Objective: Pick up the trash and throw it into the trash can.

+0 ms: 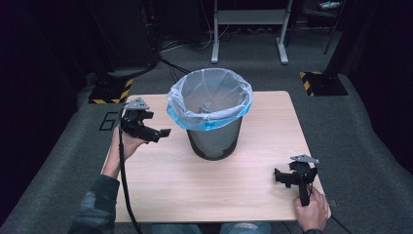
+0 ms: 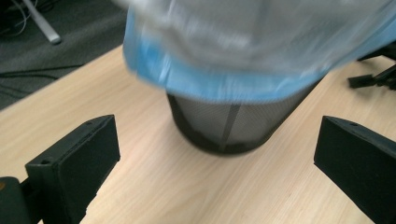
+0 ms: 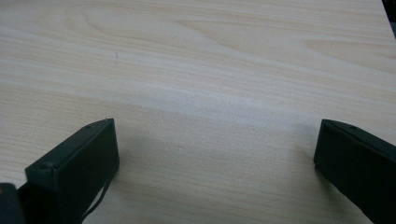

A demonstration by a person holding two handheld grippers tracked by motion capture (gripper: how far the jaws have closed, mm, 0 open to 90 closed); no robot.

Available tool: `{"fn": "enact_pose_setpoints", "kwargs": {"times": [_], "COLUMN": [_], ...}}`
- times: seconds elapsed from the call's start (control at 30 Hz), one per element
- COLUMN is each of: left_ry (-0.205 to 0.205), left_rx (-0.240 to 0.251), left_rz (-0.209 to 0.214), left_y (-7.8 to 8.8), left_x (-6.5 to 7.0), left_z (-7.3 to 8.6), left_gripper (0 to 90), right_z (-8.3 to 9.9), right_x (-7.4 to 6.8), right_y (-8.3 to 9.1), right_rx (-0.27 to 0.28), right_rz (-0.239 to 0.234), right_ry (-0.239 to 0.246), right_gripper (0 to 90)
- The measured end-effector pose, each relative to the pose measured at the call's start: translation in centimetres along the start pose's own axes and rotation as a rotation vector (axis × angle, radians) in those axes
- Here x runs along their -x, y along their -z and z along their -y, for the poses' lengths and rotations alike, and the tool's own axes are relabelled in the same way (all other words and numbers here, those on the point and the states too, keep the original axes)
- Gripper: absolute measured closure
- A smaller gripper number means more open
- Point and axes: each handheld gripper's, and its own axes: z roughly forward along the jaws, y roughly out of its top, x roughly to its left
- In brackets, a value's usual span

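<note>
High view: left claw [image 1: 163,132] beside bin [image 1: 213,139]

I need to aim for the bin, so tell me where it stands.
In the high view the mesh bin with its plastic liner stands mid-table toward the far edge, nearer the left tongs than the right tongs.

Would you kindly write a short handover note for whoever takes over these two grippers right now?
Left gripper: open, empty, raised beside the black mesh waste bin, pointing at it.
Right gripper: open, empty, low over the light wooden table near its right front corner.
The bin stands mid-table; its clear plastic liner with a blue edge is folded over the rim.
Done: nothing gripped yet.
Left: probably approaching the liner with the left gripper.
</note>
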Motion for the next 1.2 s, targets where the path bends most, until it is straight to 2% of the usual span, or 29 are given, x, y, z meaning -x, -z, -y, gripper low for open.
{"fn": "enact_pose_setpoints", "kwargs": {"times": [0.03, 0.07, 0.1, 0.27, 0.3, 0.33, 0.4, 0.43, 0.6, 0.67, 0.7, 0.8, 0.83, 0.93, 1.0, 1.2], "left_ry": [0.012, 0.02, 0.02, 0.072, 0.081, 0.081, 0.106, 0.115, 0.147, 0.147, 0.155, 0.149, 0.148, 0.138, 0.098, 0.113], "left_rx": [-0.006, -0.005, -0.005, -0.03, -0.032, -0.032, -0.049, -0.069, -0.093, -0.097, -0.103, -0.118, -0.121, -0.11, -0.126, -0.124], "left_rz": [-0.005, -0.006, -0.006, -0.039, -0.044, -0.044, -0.042, -0.056, -0.078, -0.088, -0.096, -0.107, -0.114, -0.131, -0.152, -0.164], "left_y": [-0.4, -0.5, -0.5, -2.4, -2.6, -2.6, -3.5, -4.1, -5.1, -5.2, -5.4, -5.6, -5.9, -5.8, -6.0, -6.1], "left_x": [-0.3, -0.3, -0.3, -0.8, -0.8, -0.8, -0.8, -0.7, -0.6, -0.6, -0.6, -0.5, -0.4, -0.3, 0.1, 0.2], "left_z": [1.5, 2.2, 2.2, 8.2, 8.9, 8.9, 11.5, 13.0, 16.4, 16.9, 17.8, 18.6, 19.4, 19.6, 19.6, 19.5], "left_gripper": [0.0, 0.0, 0.0, 0.0, 0.0, 0.0, 0.0, 0.0, 0.0, 0.0, 0.0, 0.0, 0.0, 0.0, 0.0, 0.0], "right_z": [0.0, 0.0, 0.0, 0.0, 0.0, 0.0, 0.0, 0.0, 0.0, 0.0, 0.0, 0.0, 0.0, 0.0, 0.0, 0.0], "right_x": [0.0, 0.0, 0.0, 0.0, 0.0, 0.0, 0.0, 0.0, 0.0, 0.0, 0.0, 0.0, 0.0, 0.0, 0.0, 0.0], "right_y": [0.0, 0.0, 0.0, 0.0, 0.0, 0.0, 0.0, 0.0, 0.0, 0.0, 0.0, 0.0, 0.0, 0.0, 0.0, 0.0], "right_rx": [0.0, 0.0, 0.0, 0.0, 0.0, 0.0, 0.0, 0.0, 0.0, 0.0, 0.0, 0.0, 0.0, 0.0, 0.0, 0.003], "right_rz": [0.0, 0.0, 0.0, 0.0, 0.0, 0.0, 0.0, 0.0, 0.0, 0.0, 0.0, 0.0, 0.0, 0.0, 0.0, -0.001], "right_ry": [0.0, 0.0, 0.0, 0.0, 0.0, 0.0, 0.0, 0.0, 0.0, 0.0, 0.0, 0.0, 0.0, 0.0, 0.0, -0.001], "right_gripper": [0.0, 0.0, 0.0, 0.0, 0.0, 0.0, 0.0, 0.0, 0.0, 0.0, 0.0, 0.0, 0.0, 0.0, 0.0, 0.0]}}
